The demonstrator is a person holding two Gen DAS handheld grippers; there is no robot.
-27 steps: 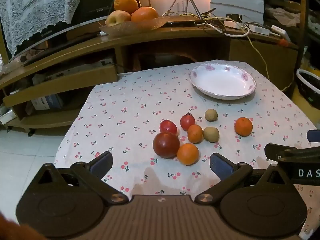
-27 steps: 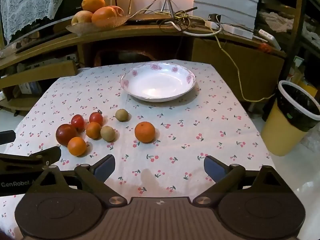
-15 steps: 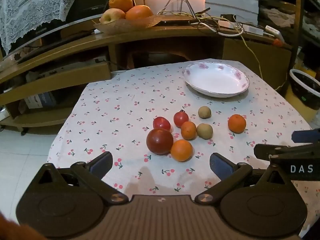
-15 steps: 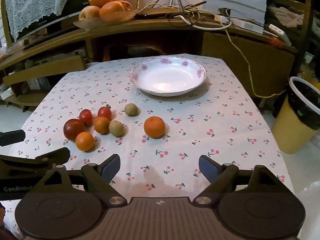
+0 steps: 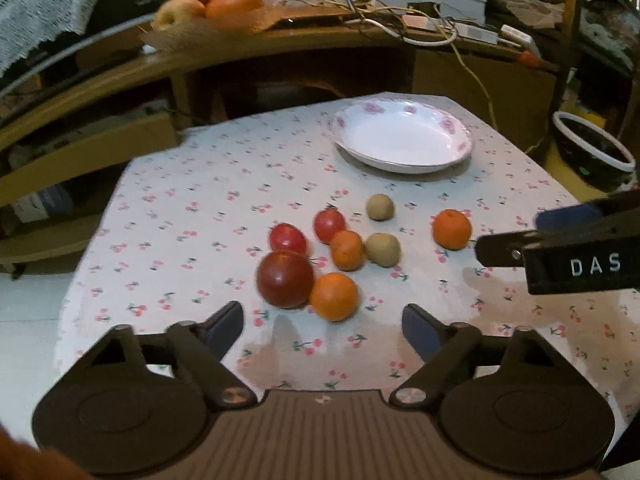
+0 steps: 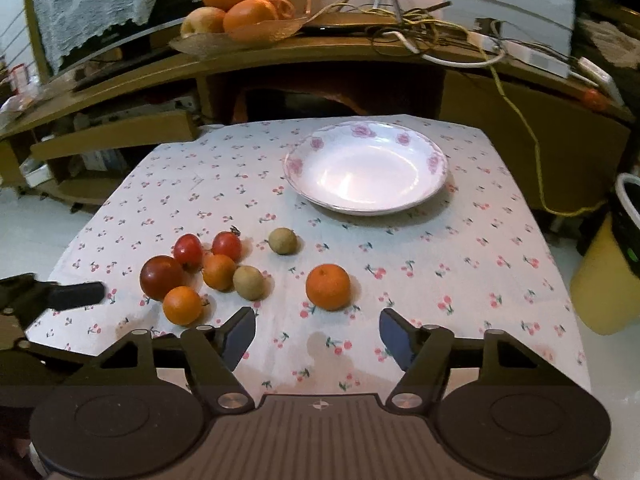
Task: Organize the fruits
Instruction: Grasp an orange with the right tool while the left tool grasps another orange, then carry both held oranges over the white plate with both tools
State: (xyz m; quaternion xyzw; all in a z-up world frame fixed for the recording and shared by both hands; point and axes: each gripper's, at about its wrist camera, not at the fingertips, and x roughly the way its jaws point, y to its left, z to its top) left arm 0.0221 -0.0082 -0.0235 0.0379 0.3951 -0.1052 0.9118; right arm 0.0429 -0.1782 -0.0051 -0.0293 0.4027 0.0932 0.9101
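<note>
Left gripper (image 5: 322, 322): held low over the near edge of the table, fingers spread wide, nothing between them; its dark finger is also seen at the left edge of the right wrist view.
Dark red fruit (image 6: 161, 277): largest of the cluster, at its left end, resting on the tablecloth (image 6: 224, 196); touched by the near orange.
Near orange (image 6: 182, 305): set just in front of the dark red fruit, closest of the cluster to the left gripper.
Two small red fruits (image 6: 188, 249): side by side behind the dark red fruit, the right one (image 6: 226, 245) with a stem end showing.
Small orange (image 6: 219, 271): in the middle of the cluster, pressed against a brown kiwi-like fruit (image 6: 249, 282) on its right.
Second brown fruit (image 6: 282, 241): apart from the cluster, towards the plate.
Lone orange (image 6: 328, 287): isolated right of the cluster, directly ahead of the right gripper.
Plate (image 6: 298, 184): white with pink flowers on the rim, at the far side of the table, no fruit in it.
Right gripper (image 6: 318, 334): fingers parted and unloaded, aimed at the lone orange; the gap is seen to be narrower than that of the left gripper.
Bin (image 6: 600, 292): yellow, black-lined, on the floor right of the table.
Shelf behind: a shallow dish (image 6: 208, 42) with oranges and an apple is noted.
</note>
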